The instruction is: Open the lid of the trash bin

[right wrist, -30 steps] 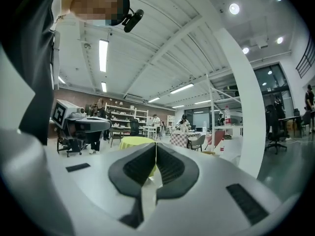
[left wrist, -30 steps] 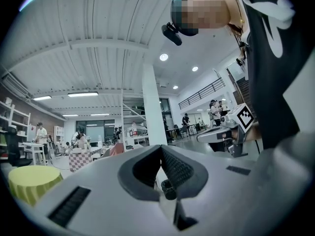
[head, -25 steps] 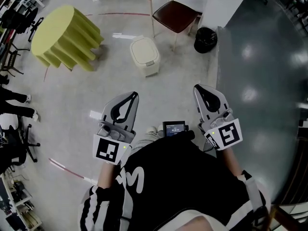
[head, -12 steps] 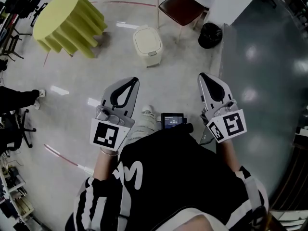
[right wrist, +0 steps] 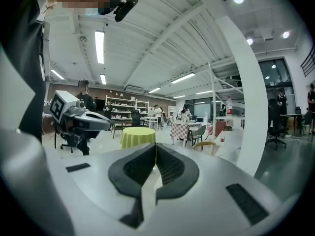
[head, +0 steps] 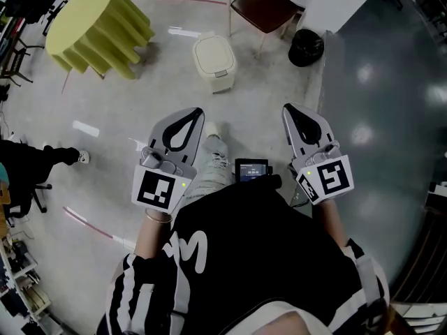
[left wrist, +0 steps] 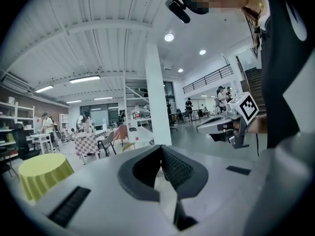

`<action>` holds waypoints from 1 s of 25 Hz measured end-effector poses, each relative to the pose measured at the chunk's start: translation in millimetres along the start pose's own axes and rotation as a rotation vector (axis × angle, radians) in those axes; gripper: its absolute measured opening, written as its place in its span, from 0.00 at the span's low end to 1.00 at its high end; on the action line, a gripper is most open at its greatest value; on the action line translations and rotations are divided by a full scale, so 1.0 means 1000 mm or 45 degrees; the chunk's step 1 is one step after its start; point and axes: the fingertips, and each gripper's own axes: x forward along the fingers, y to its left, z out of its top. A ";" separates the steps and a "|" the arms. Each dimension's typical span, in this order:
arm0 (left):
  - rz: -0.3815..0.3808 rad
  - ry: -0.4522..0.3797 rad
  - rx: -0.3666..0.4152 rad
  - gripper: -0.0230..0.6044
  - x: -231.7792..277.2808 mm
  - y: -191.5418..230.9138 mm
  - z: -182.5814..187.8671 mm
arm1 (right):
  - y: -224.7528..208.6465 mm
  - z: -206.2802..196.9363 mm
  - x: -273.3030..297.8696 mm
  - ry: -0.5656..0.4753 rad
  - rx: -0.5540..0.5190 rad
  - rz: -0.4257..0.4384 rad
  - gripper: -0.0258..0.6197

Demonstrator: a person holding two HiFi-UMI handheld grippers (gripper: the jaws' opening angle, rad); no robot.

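Observation:
A cream trash bin (head: pixel 214 61) with its lid down stands on the floor ahead of me in the head view, well beyond both grippers. My left gripper (head: pixel 191 114) is held at waist height, jaws shut with nothing between them. My right gripper (head: pixel 290 110) is level with it and also shut and empty. In the left gripper view the left gripper (left wrist: pixel 160 149) points across the hall with the right gripper (left wrist: pixel 224 123) off to its side. In the right gripper view the right gripper (right wrist: pixel 155 147) aims toward the yellow-green table (right wrist: pixel 138 135).
A round table with a yellow-green cloth (head: pixel 98 30) stands far left. A dark-seated chair (head: pixel 262 10) and a black bin (head: pixel 306 48) sit behind the trash bin. A white column (head: pixel 342 2) rises far right. A person's legs (head: pixel 38 160) show at the left edge.
I have walked forward: the bin, table and chair shifted up and slightly right in the head view. My foot now steps out ahead. Both grippers stay shut.

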 end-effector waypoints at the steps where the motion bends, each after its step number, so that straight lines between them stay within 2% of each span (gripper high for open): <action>1: -0.001 -0.003 -0.007 0.05 0.002 0.002 0.000 | -0.001 -0.001 0.002 0.004 0.000 -0.003 0.06; 25: -0.044 -0.029 -0.035 0.05 0.087 0.098 -0.001 | -0.054 0.012 0.119 0.034 -0.010 -0.001 0.06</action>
